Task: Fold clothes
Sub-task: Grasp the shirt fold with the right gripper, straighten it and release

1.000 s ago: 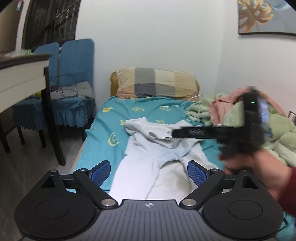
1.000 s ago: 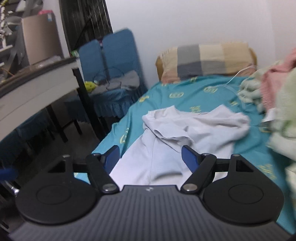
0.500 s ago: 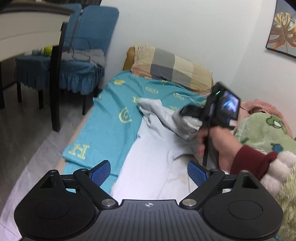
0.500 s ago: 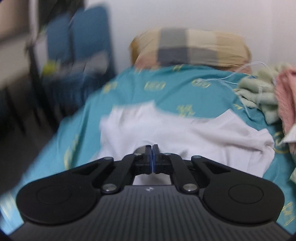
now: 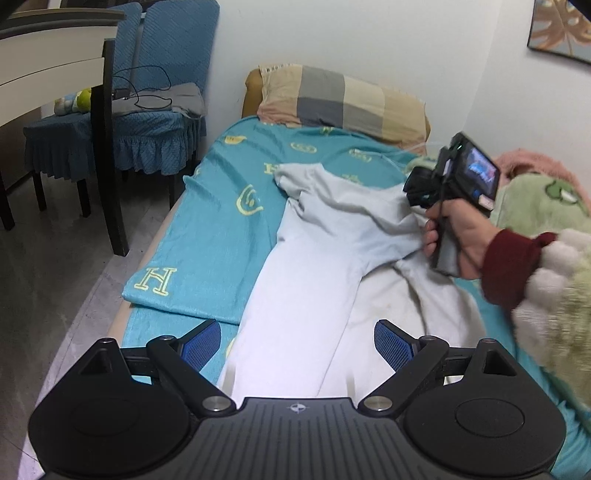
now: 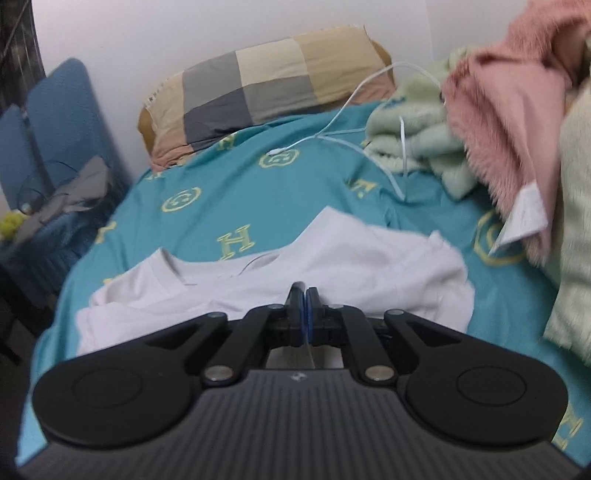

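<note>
On the bed [image 5: 207,206], mid-frame, our white shirt [image 5: 314,280] lies spread out. Our right tongs [image 6: 305,301] are pressed together, pinching a bit of its cloth. Our left tongs [image 5: 297,341] are spread wide, holding nothing. We think the next move is grabbing the near edge, then folding.

A small home bedroom: a single bed spread with a teal sheet printed with yellow logos [image 5: 229,206] stands against a white wall, a checked beige-and-grey pillow [image 5: 343,101] at its head. Fluffy pink and green blankets [image 6: 491,110] lie heaped along one side. Blue fabric-covered chairs [image 5: 147,92] stand beside a dark-legged white desk [image 5: 55,70], and a framed leaf print [image 5: 559,27] hangs above.
</note>
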Demonstrator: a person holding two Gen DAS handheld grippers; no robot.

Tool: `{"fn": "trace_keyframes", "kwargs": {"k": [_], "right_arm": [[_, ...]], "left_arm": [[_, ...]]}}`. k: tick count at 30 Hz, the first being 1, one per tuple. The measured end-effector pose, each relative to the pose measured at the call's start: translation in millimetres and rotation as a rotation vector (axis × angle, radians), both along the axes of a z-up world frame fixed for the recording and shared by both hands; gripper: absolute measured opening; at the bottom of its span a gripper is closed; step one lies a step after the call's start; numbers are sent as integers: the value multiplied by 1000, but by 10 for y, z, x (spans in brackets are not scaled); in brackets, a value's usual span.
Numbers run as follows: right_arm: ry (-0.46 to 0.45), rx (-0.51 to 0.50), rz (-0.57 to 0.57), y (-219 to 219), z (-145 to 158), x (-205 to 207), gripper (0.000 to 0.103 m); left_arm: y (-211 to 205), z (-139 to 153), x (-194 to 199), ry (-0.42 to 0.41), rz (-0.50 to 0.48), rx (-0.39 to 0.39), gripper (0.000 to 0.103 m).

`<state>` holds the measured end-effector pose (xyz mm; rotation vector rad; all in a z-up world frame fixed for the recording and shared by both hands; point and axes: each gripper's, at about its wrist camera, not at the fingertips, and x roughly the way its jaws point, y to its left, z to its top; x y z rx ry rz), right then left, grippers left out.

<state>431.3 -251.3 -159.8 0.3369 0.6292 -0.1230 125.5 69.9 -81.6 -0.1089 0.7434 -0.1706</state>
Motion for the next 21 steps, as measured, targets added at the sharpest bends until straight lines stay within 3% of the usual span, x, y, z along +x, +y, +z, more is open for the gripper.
{"fn": "trace_keyframes", "kwargs": {"k": [4, 5, 6, 8, 10, 12, 17, 21], "right_arm": [[-13, 90, 65, -46, 211, -336, 9], [-23, 99, 76, -55, 294, -473, 14], [-34, 111, 82, -68, 380, -637, 21], [-58, 165, 73, -117, 521, -1042, 60], [-74, 233, 71, -162, 633, -1501, 69], [-68, 272, 92, -156, 719, -1964, 71], [-29, 230, 157, -3, 879, -3022, 71], [-79, 208, 162, 0, 880, -3598, 71]], "left_arm": [[-46, -35, 31, -9, -8, 30, 92], [-50, -40, 29, -10, -10, 31, 92], [-51, -45, 28, -10, -9, 29, 92], [-44, -68, 6, -3, 3, 36, 92], [-31, -79, -43, -1, 18, 55, 92], [-11, -66, -94, 1, 27, 52, 92], [15, 40, -246, 14, 42, 24, 90], [-41, 185, -417, -11, 36, 33, 90]]}}
